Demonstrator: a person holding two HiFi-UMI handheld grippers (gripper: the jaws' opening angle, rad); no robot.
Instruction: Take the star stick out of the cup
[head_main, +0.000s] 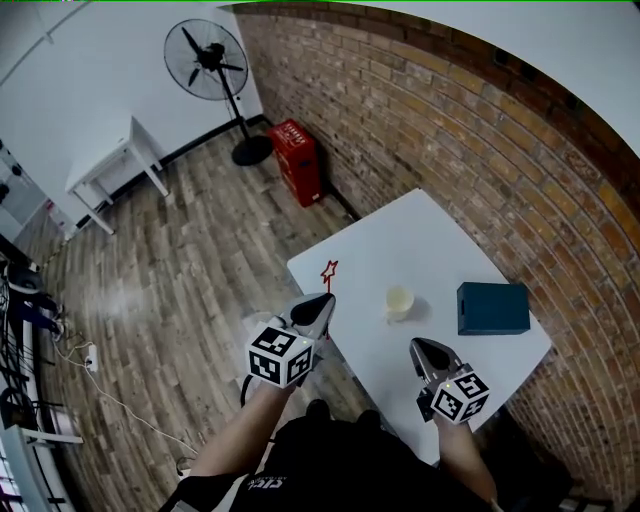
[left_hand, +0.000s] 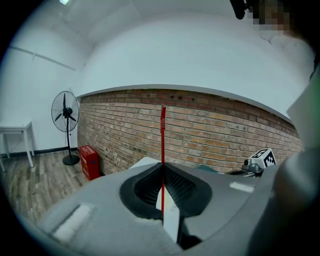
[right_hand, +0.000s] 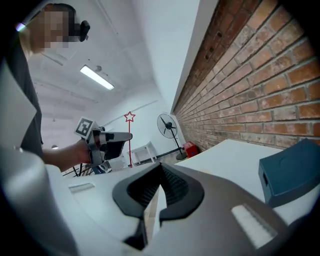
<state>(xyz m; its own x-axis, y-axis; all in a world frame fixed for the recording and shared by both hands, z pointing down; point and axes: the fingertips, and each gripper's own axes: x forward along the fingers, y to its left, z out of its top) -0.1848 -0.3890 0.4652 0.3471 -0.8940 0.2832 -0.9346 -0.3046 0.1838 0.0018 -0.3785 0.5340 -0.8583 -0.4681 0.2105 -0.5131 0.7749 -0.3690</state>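
Observation:
A thin red stick topped with an outlined star (head_main: 329, 270) stands upright, pinched in my left gripper (head_main: 322, 300) over the near left edge of the white table (head_main: 400, 230). In the left gripper view the stick (left_hand: 163, 135) rises straight from the shut jaws of the left gripper (left_hand: 163, 167). A pale cup (head_main: 399, 302) sits on the table to the right of the stick, apart from it. My right gripper (head_main: 420, 345) hovers near the table's front edge, shut and holding nothing (right_hand: 161, 167). From there I see the star (right_hand: 130, 117) above the left gripper (right_hand: 107, 142).
A dark teal box (head_main: 492, 307) lies at the table's right side, close to the brick wall (head_main: 480, 130). On the wooden floor stand a red crate (head_main: 298, 160), a pedestal fan (head_main: 210, 60) and a small white table (head_main: 110, 170). Cables trail at the far left.

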